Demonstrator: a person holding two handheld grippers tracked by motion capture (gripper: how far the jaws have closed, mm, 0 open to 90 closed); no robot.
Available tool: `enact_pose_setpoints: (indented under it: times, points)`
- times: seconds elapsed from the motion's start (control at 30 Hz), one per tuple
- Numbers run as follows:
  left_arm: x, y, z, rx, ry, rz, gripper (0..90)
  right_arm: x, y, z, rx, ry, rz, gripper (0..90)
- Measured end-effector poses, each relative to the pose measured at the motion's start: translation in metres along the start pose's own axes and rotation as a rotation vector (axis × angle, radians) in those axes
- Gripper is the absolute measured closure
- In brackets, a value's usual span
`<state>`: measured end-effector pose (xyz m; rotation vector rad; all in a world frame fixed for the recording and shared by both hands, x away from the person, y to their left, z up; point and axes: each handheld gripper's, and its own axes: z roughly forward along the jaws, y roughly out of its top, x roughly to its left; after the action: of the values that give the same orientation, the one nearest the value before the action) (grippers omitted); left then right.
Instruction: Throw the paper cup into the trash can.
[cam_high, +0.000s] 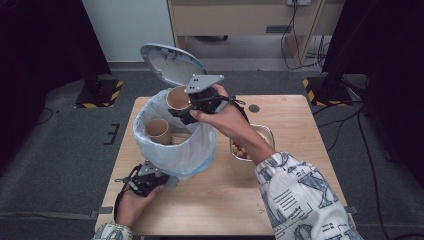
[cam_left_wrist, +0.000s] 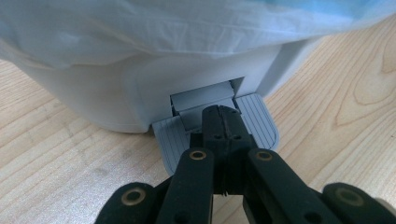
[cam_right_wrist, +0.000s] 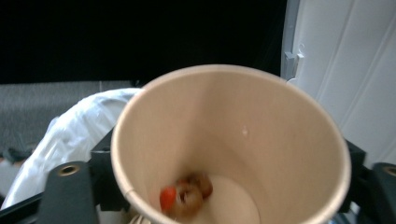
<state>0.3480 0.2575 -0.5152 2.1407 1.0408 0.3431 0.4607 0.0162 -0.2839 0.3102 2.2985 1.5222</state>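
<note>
A white pedal bin (cam_high: 175, 150) lined with a pale bag (cam_high: 150, 142) stands on the wooden table (cam_high: 295, 125), toward the table's 9 o'clock side in the high view, with its grey lid (cam_high: 170, 62) swung up and open at the bin's 12 o'clock. At the bin's 6 o'clock edge the left gripper (cam_high: 159, 181) sits low on the table in the person's left hand (cam_high: 131, 202); in the left gripper view its jaws are pressed together with no gap and empty, their tips resting on the grey ribbed pedal (cam_left_wrist: 173, 135) that juts from the slot at the bin's base. The right gripper (cam_high: 186, 111), held in the right hand (cam_high: 225, 117), is over the bin's 1 o'clock rim and is clamped on a paper cup (cam_high: 177, 97), one jaw on each side of the cup wall as the right gripper view shows. That cup is tipped, its mouth turned toward the camera on the gripper, and at its bottom lie a few small brown bits and one red-orange bit (cam_right_wrist: 187, 196); what they are I cannot tell. Inside the bag, at about 9 o'clock, lie two more cups (cam_high: 159, 131), one on its side with a second just beside it at 3 o'clock. A metal bowl (cam_high: 267, 132) holding pale food sits on the table at the bin's 3 o'clock, partly hidden by the right forearm in a patterned sleeve (cam_high: 295, 195).
</note>
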Motion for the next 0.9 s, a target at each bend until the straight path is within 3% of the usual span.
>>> enact_pose_setpoints:
  times: [0.13,0.9]
  points:
    - [0.0,0.0,0.0,0.0,0.0,0.001,90.0,0.003,-0.001,0.004,-0.001,0.01,0.014,12.9]
    - [0.0,0.0,0.0,0.0,0.001,0.003,90.0,-0.001,-0.014,-0.001,0.037,-0.003,0.046,13.3]
